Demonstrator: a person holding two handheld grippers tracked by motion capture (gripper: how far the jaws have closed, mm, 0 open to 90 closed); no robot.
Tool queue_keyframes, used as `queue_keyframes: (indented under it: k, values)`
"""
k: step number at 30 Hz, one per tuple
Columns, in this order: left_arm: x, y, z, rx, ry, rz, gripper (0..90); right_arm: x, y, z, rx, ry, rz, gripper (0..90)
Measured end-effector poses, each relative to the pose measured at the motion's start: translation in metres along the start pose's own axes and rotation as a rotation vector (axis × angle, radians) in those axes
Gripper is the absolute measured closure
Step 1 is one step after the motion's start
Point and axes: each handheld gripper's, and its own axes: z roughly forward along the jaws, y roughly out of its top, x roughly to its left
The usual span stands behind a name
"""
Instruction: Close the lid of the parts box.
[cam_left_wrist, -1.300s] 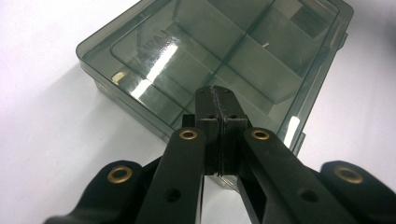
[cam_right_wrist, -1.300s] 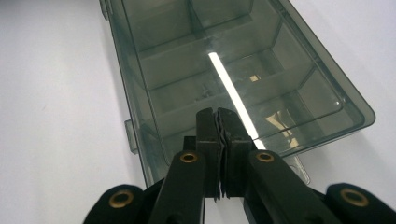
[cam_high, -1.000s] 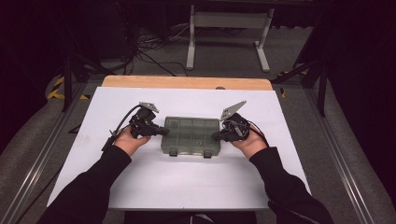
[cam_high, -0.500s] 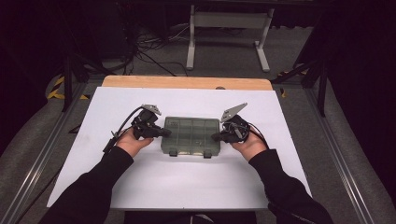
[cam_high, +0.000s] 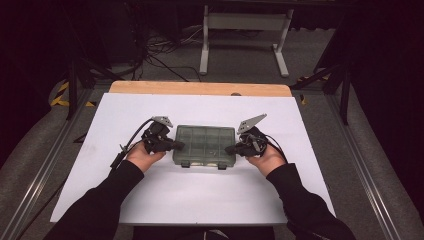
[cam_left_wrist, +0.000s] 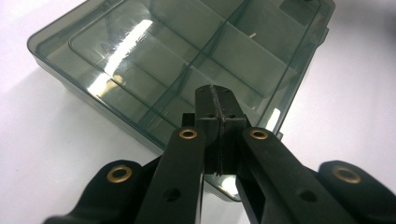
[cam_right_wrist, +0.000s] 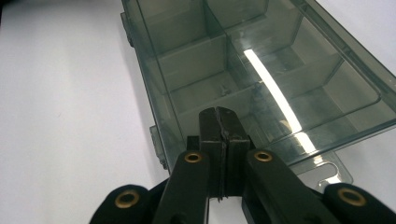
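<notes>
Compartment box (cam_high: 205, 145) lies flat, long axis running left to right, latches facing the person. Left gripper (cam_high: 176, 145) and right gripper (cam_high: 229, 149) point inward at its ends, jaws pressed together, empty.

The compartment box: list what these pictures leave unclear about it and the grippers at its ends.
- Compartment box, high view: contents too small and dark to tell.
- Left gripper, left gripper view: its shut jaws cover the near rim, so touching or just above cannot be told.
- Right gripper, right gripper view: same at the other end; the box's far end is cut off by the top edge.
- Front latches, high view: too small to tell whether fastened.
</notes>
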Motion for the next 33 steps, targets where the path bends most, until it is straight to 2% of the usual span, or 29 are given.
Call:
queue_keyframes:
  k: [5,8,10,13,16,17,18,19,20,22,24,25,27,30,33]
  values:
    - [-0.002,0.001,0.000,0.001,0.008,0.006,89.6,0.002,0.002,0.000,0.014,-0.016,-0.016,89.3]
    - [-0.001,0.001,-0.002,-0.011,0.023,-0.001,81.0,0.004,0.003,-0.001,0.012,-0.041,-0.015,78.9]
    - [0.001,0.000,-0.004,-0.024,0.007,-0.011,73.4,0.006,0.004,-0.001,0.009,-0.061,-0.027,75.9]
    - [0.000,-0.002,-0.008,-0.051,-0.011,-0.009,61.7,0.011,0.005,-0.006,-0.043,-0.070,-0.031,67.3]
    - [-0.003,-0.005,-0.016,-0.117,-0.023,-0.018,49.6,0.017,0.008,-0.011,-0.082,-0.094,-0.050,54.1]
    - [-0.003,-0.005,-0.016,-0.117,-0.023,-0.018,46.7,0.017,0.008,-0.011,-0.082,-0.094,-0.050,54.1]
    - [-0.004,-0.007,-0.019,-0.144,-0.021,-0.017,41.5,0.022,0.009,-0.014,-0.114,-0.116,-0.056,43.3]
    - [-0.005,-0.008,-0.022,-0.168,-0.012,-0.009,41.5,0.022,0.009,-0.014,-0.114,-0.116,-0.056,43.3]
    - [-0.007,-0.009,-0.026,-0.189,0.001,0.002,36.3,0.024,0.010,-0.016,-0.130,-0.127,-0.057,39.1]
    - [-0.010,-0.011,-0.031,-0.219,-0.003,0.007,26.7,0.028,0.011,-0.020,-0.164,-0.139,-0.056,31.5]
    - [-0.013,-0.014,-0.036,-0.248,0.011,0.017,20.7,0.031,0.010,-0.023,-0.192,-0.146,-0.053,26.5]
    - [-0.016,-0.016,-0.038,-0.269,0.018,0.008,17.5,0.033,0.010,-0.025,-0.204,-0.148,-0.052,23.9]
    - [-0.018,-0.018,-0.041,-0.285,0.039,0.020,12.0,0.035,0.009,-0.027,-0.221,-0.156,-0.054,20.1]
    - [-0.022,-0.023,-0.047,-0.320,0.046,0.012,4.4,0.037,0.006,-0.032,-0.256,-0.163,-0.048,16.3]
    - [-0.024,-0.028,-0.052,-0.351,0.045,0.006,0.6,0.039,0.002,-0.037,-0.299,-0.177,-0.045,10.4]
